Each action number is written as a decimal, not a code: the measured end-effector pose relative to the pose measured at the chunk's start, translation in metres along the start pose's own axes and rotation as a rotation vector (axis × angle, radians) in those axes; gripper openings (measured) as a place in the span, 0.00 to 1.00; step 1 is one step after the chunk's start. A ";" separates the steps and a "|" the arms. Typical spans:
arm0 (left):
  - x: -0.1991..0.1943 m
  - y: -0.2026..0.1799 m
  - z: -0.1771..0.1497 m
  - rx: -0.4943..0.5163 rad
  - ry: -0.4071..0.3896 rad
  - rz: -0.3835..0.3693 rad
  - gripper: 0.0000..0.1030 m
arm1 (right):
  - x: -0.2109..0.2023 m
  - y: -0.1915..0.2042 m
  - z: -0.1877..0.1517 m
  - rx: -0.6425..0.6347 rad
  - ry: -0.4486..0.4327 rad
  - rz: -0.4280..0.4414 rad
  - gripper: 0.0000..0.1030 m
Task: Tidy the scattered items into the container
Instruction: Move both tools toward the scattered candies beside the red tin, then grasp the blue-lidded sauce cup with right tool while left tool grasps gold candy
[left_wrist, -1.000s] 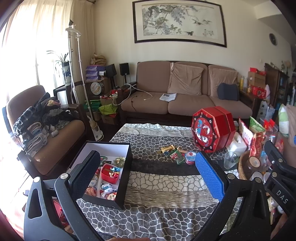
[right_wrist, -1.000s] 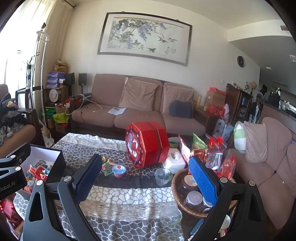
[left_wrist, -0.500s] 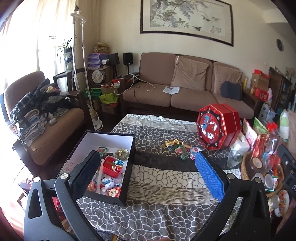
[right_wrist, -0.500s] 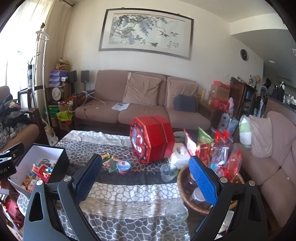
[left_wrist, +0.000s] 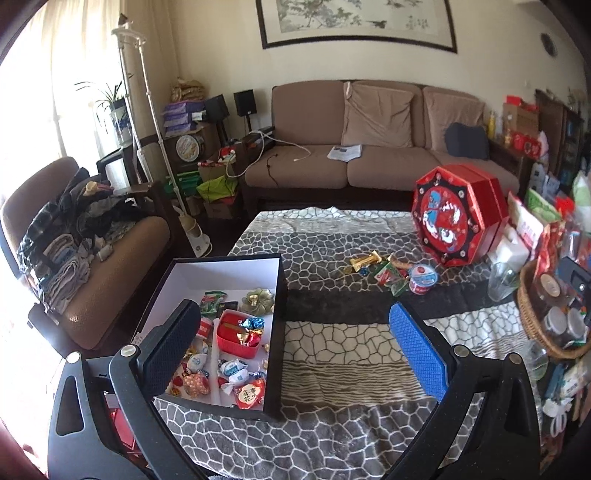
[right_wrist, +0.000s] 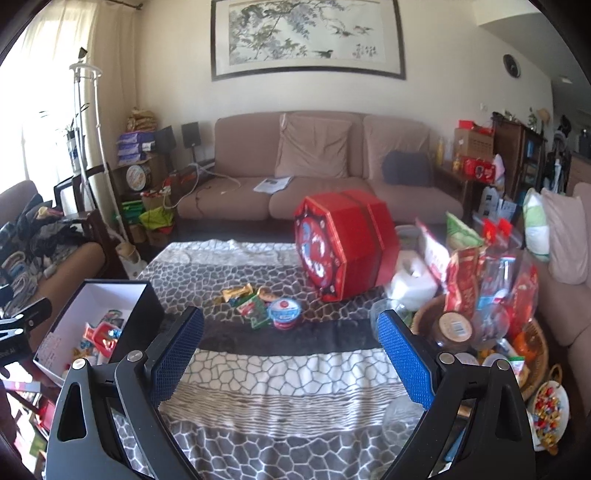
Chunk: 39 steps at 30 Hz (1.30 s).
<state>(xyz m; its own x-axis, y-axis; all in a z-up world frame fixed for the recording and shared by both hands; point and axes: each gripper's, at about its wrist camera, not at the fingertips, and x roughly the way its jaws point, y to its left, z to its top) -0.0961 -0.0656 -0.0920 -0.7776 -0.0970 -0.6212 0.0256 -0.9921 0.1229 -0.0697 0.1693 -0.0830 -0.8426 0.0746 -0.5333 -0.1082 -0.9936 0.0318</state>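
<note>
Both tools hover above the table (left_wrist: 332, 435), which is draped in a grey and white pebble-pattern cloth. The left hand-held gripper (left_wrist: 295, 350) has its two fingers spread wide with nothing between them; one black pad (left_wrist: 171, 347) overlaps the view of the box and one blue pad (left_wrist: 419, 354) hangs over bare cloth. The right hand-held gripper (right_wrist: 291, 354) is likewise spread wide and empty, its two blue pads framing the loose pile.

One black box (left_wrist: 279, 332) with a white interior sits at the left edge of the table. It already holds one small red basket (left_wrist: 231, 338) with foil sweets in it, one gold flower-shaped piece (left_wrist: 257, 296), and many wrapped sweets, too jumbled to count exactly.

The scattered items lie in one cluster near the table's middle, well apart from the box: one gold-wrapped bar (left_wrist: 365, 260), one small round cup with a red and white lid (left_wrist: 422, 278), one green packet (left_wrist: 387, 275), and a few smaller wrappers that cannot be separated clearly. In the right wrist view the same cup (right_wrist: 283, 312) sits just beside the green packet (right_wrist: 255, 308).

One red octagonal gift box (left_wrist: 456, 218) stands on edge behind the cluster. One wicker basket (left_wrist: 541, 332) with jars sits at the right edge, beside one clear glass (left_wrist: 502, 278).
</note>
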 end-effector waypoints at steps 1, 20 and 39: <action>0.006 -0.005 0.000 0.007 0.005 0.004 1.00 | 0.007 0.000 -0.002 0.001 0.016 0.006 0.94; 0.156 -0.043 -0.026 0.053 0.126 -0.197 1.00 | 0.151 -0.018 -0.051 0.104 0.222 0.195 0.94; 0.306 -0.065 0.033 0.157 0.282 -0.285 0.99 | 0.255 -0.039 -0.012 0.320 0.446 0.257 0.93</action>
<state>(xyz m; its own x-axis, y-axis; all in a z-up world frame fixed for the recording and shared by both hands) -0.3564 -0.0276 -0.2641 -0.5370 0.1398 -0.8319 -0.2781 -0.9604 0.0182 -0.2743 0.2260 -0.2306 -0.5676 -0.2760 -0.7756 -0.1423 -0.8950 0.4227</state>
